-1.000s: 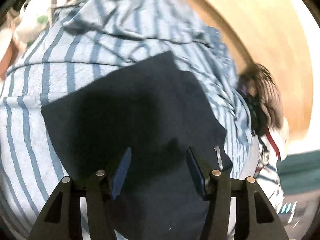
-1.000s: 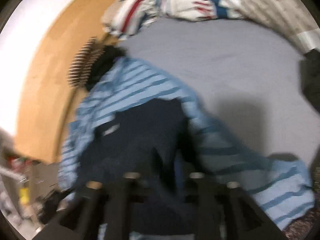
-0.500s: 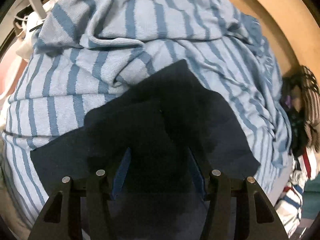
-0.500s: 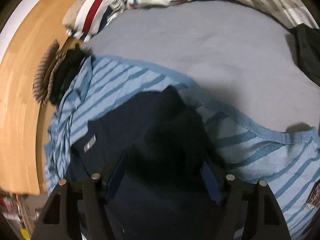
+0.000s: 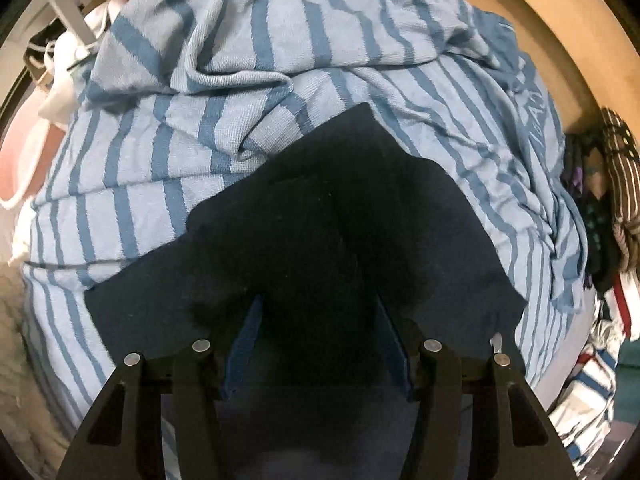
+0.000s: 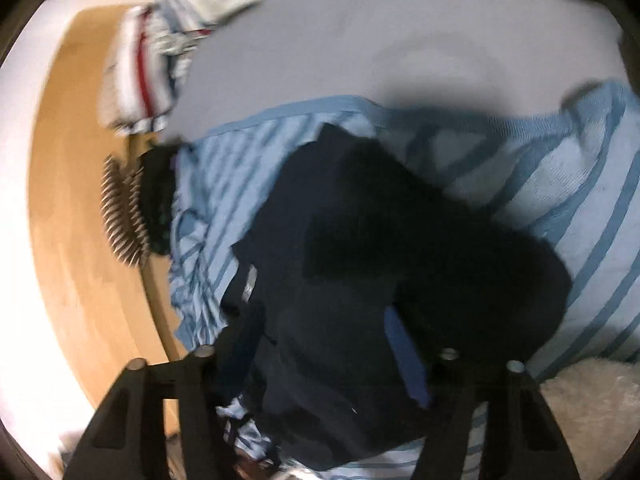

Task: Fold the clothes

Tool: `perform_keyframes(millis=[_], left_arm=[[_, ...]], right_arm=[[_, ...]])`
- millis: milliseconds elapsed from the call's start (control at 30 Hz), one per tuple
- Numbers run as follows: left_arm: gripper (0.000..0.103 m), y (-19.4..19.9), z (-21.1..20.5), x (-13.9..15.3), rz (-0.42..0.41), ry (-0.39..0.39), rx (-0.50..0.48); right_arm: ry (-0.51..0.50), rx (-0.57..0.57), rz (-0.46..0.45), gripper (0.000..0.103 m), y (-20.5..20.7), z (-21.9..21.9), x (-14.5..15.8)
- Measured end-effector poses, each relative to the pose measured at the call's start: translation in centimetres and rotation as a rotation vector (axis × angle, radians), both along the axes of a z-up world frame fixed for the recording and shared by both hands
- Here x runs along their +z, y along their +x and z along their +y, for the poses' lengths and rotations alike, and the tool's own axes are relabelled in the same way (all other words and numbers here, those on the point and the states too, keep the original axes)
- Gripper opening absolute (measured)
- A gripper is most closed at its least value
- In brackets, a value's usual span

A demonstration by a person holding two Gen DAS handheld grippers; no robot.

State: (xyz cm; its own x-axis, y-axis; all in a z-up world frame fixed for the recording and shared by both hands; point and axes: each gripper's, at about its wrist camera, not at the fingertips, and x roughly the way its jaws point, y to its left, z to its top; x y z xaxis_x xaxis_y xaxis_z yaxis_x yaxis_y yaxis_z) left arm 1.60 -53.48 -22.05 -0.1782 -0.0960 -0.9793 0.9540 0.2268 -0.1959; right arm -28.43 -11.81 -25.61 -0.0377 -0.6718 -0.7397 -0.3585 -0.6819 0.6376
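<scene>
Two grippers over one dark garment, lower centre of both views.

Since a second earlier the navy garment [image 5: 328, 240] lay spread on the striped garment [image 5: 280, 60]; left gripper [image 5: 318, 344] stood wide apart, right gripper [image 6: 324, 344] was closing, gripping nothing visible, so folding could start.

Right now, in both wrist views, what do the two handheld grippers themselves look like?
Both look alike: the left gripper and right gripper are matte black, with angular triangular cut-out frames and round silver pins at the joints. The fingers carry flat blue pads on their inner faces. No cables, markings, hands or sleeves show in either view.
</scene>
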Motion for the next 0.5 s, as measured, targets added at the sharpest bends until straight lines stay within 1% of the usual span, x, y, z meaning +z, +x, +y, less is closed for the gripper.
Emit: perform_keyframes(millis=[33,100,200,300,367,400,433,467,500], left_arm=[[0.058,0.2,0.0,0.0,0.006,0.003,-0.003],[0.058,0.8,0.2,-0.5,0.019,0.014,-0.003],[0.058,1.3,0.1,-1.7,0.034,0.031,0.018],[0.058,1.2,0.0,-2.5,0.02,0.033,0.009],[0.058,1.2,0.0,-2.6,0.009,0.029,0.004],[0.057,1.2,0.1,-2.6,0.006,0.029,0.003],[0.051,1.1,0.1,-2.6,0.003,0.029,0.002],[0.043,1.2,0.2,-2.5,0.005,0.027,-0.001],[0.038,1.2,0.3,-2.4,0.009,0.025,-0.005]], right_arm=[[0.007,-0.006,-0.03,0.056,-0.5,-0.2,-0.7],[0.022,-0.019,-0.089,0.053,-1.6,-0.7,-2.1],[0.085,-0.027,-0.073,0.053,-2.7,-1.4,-3.0],[0.106,-0.033,-0.147,0.054,-3.3,-2.0,-4.7],[0.136,-0.013,-0.168,0.053,-3.7,-2.6,-5.6],[0.151,-0.003,-0.177,0.047,-3.9,-2.9,-6.1],[0.151,0.002,-0.185,0.042,-4.0,-2.9,-6.4],[0.15,0.007,-0.191,0.04,-4.0,-2.8,-6.7],[0.137,0.008,-0.192,0.029,-3.8,-2.4,-6.9]])
